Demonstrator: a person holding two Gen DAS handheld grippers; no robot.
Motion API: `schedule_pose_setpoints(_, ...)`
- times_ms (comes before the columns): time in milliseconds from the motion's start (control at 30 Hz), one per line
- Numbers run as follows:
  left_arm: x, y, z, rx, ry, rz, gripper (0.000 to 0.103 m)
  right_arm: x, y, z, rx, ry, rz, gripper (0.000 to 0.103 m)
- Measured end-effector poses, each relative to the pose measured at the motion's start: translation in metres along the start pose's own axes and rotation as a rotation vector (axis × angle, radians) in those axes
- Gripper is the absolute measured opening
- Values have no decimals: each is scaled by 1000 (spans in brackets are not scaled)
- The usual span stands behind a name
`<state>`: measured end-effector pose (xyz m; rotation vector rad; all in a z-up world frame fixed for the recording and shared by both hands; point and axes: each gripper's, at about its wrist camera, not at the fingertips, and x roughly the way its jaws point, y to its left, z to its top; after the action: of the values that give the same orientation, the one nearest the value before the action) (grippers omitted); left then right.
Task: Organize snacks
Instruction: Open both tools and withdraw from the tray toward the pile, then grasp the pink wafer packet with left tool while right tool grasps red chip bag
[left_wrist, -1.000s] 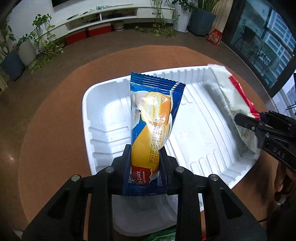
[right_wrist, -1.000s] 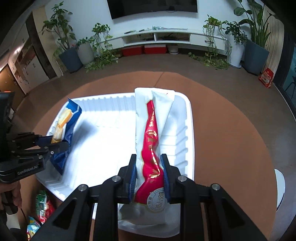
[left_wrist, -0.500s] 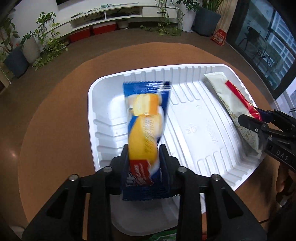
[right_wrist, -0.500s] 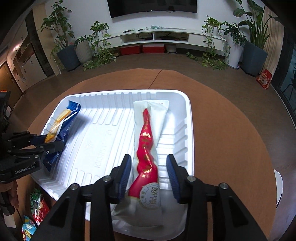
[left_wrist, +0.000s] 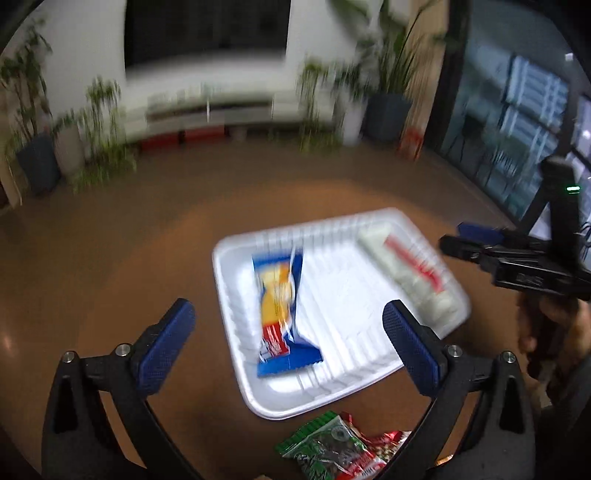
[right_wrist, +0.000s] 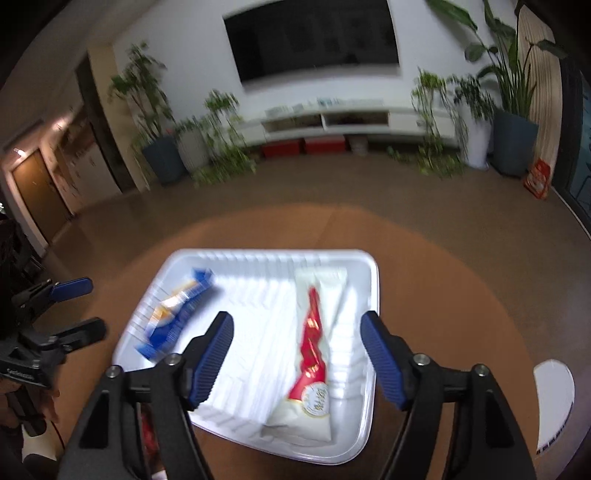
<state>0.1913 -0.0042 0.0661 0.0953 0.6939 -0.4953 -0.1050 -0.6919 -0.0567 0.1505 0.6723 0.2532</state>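
A white plastic tray (left_wrist: 347, 391) (right_wrist: 354, 439) sits on the round brown table. A blue and yellow cake packet (left_wrist: 282, 306) (right_wrist: 177, 314) lies at the tray's left side. A white and red snack packet (left_wrist: 410, 273) (right_wrist: 314, 347) lies at the tray's right side. My left gripper (left_wrist: 288, 328) is open and empty, raised above the tray's near edge. My right gripper (right_wrist: 297, 338) is open and empty, raised above the white and red packet. Each gripper also shows in the other's view, the right one (left_wrist: 476, 243) and the left one (right_wrist: 74, 306).
A green and red snack packet (left_wrist: 340, 446) lies on the table just in front of the tray. A white round object (right_wrist: 554, 398) sits at the table's right edge. Plants, a low TV shelf and a wall screen stand far behind.
Both grippers have opened and let go of their packets, which now lie in the tray. Both grippers have pulled up and back from the tray.
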Motion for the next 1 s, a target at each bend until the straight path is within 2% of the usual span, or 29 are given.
schedule_pose_setpoints(67,-38,2,-6,2,-72,19,103,-23,0,6,-2,-76,17,79)
schedule_pose_setpoints(133,-73,4,-15,-12,-78,48,103,-47,-1,9,7,-148,29,81)
schedule_pose_setpoints(233,-129,14,-44,-150,-131,78,103,-77,-5,9,25,-237,35,88)
schedule_pose_setpoints(300,-154,19,-68,-236,-123,77,103,-97,-6,3,46,-277,42,93)
schedule_pose_setpoints(400,-180,14,-111,-325,-75,92,103,-115,-3,-12,61,-283,69,97)
schedule_pose_setpoints(467,-186,6,-135,-349,-50,69,103,-121,4,-25,44,-266,67,100)
schedule_pose_setpoints(567,-192,-8,-178,-382,-21,-16,103,-125,18,-49,0,-212,79,102)
schedule_pose_setpoints(600,-194,-16,-192,-378,-40,-25,103,-127,22,-56,-4,-196,83,102)
schedule_pose_setpoints(700,-202,-42,-216,-312,-104,12,103,-135,34,-86,4,-164,99,102)
schedule_pose_setpoints(767,-204,-63,-228,-275,-137,1,103,-142,43,-108,0,-142,116,102)
schedule_pose_setpoints(900,-187,-96,-234,-217,6,-18,103,-159,67,-138,-67,-146,76,102)
schedule_pose_setpoints(1000,-175,-104,-241,-293,66,-55,103,-166,75,-152,-75,-144,65,102)
